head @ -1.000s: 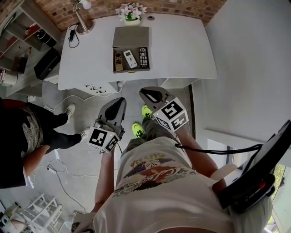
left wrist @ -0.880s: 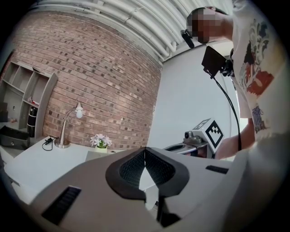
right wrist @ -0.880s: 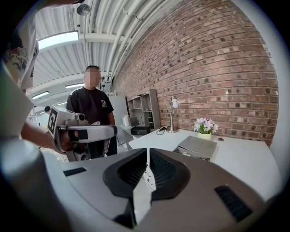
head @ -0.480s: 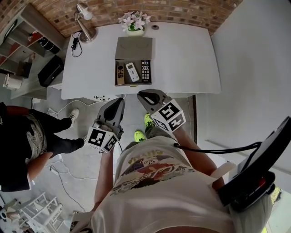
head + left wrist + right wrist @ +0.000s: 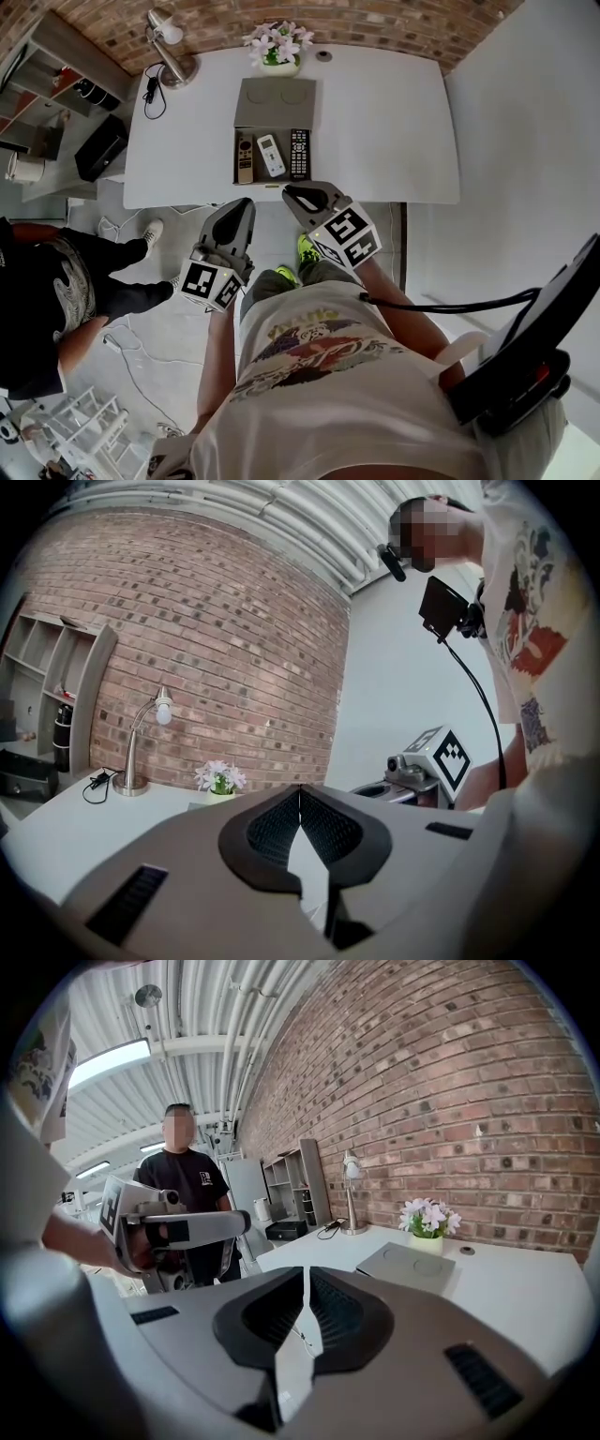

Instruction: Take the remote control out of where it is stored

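Observation:
An open grey box (image 5: 236,169) lies on the white table (image 5: 384,122), its lid (image 5: 275,101) folded back. Inside lie a brownish remote (image 5: 244,157), a white remote (image 5: 270,155) and a black remote (image 5: 299,154). My left gripper (image 5: 246,202) hangs short of the table's near edge, left of the box, jaws together and empty. My right gripper (image 5: 288,191) is at the table's edge just in front of the box, jaws shut on nothing. In the right gripper view only the box lid (image 5: 405,1265) shows beyond the closed right gripper (image 5: 307,1274).
A flower pot (image 5: 278,47) and a desk lamp (image 5: 169,42) stand at the table's back by the brick wall. A black cable (image 5: 150,84) lies at the left end. A person in black (image 5: 47,281) stands at the left, near shelves (image 5: 56,66).
Both grippers have moved forward toward the table. The table and box now lie closer, and the right gripper's tip has reached the table's near edge.

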Demonstrator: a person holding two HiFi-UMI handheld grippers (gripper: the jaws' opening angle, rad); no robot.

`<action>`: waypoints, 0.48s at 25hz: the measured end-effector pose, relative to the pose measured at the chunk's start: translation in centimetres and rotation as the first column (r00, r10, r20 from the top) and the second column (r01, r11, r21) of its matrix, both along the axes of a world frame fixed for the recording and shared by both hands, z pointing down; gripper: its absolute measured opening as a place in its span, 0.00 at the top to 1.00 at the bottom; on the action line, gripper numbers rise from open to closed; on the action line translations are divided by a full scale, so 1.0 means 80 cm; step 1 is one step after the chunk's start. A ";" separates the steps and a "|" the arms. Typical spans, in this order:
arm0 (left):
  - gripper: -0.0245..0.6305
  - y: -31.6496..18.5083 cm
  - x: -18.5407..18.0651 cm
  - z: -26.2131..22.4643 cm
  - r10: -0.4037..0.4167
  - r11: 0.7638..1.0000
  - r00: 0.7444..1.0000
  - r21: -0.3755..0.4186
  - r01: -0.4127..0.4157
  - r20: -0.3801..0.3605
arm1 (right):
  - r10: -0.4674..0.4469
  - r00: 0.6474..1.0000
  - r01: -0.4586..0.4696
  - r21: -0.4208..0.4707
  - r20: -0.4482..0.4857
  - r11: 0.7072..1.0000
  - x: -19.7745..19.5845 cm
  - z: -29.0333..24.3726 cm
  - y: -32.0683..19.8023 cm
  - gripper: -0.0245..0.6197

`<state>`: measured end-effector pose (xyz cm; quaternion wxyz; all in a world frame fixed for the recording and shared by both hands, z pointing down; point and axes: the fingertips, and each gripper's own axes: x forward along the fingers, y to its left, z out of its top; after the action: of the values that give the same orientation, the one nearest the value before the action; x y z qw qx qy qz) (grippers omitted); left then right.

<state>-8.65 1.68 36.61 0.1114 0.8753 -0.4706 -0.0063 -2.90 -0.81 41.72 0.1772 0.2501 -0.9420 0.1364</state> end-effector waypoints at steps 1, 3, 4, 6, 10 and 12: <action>0.95 -0.004 0.000 0.001 0.001 1.000 1.000 -0.001 -0.001 -0.001 | 0.002 1.000 -0.002 -0.006 -0.005 1.000 0.000 0.004 -0.003 0.95; 0.95 -0.010 0.001 0.002 0.006 1.000 1.000 -0.005 -0.006 -0.002 | 0.010 1.000 -0.010 -0.016 -0.012 1.000 0.001 0.008 -0.009 0.95; 0.95 -0.013 0.001 0.003 0.010 1.000 1.000 -0.008 -0.010 -0.003 | 0.015 1.000 -0.015 -0.019 -0.015 1.000 0.001 0.010 -0.012 0.95; 0.95 -0.018 0.001 0.005 0.022 1.000 1.000 -0.017 -0.022 -0.005 | 0.023 1.000 -0.024 -0.025 -0.017 0.999 0.000 0.013 -0.017 0.95; 0.95 -0.035 -0.002 0.013 0.071 0.997 0.997 -0.024 -0.072 -0.013 | 0.055 0.998 -0.056 -0.011 -0.038 0.998 -0.007 0.018 -0.035 0.95; 0.95 -0.039 -0.004 0.016 0.103 0.994 0.995 -0.032 -0.104 -0.014 | 0.080 0.996 -0.080 -0.006 -0.048 0.997 -0.010 0.019 -0.041 0.95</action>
<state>-8.94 -1.45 37.90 0.1288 0.8965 -0.4238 0.0015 -3.68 -4.10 43.20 0.1952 0.2902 -0.9262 0.1412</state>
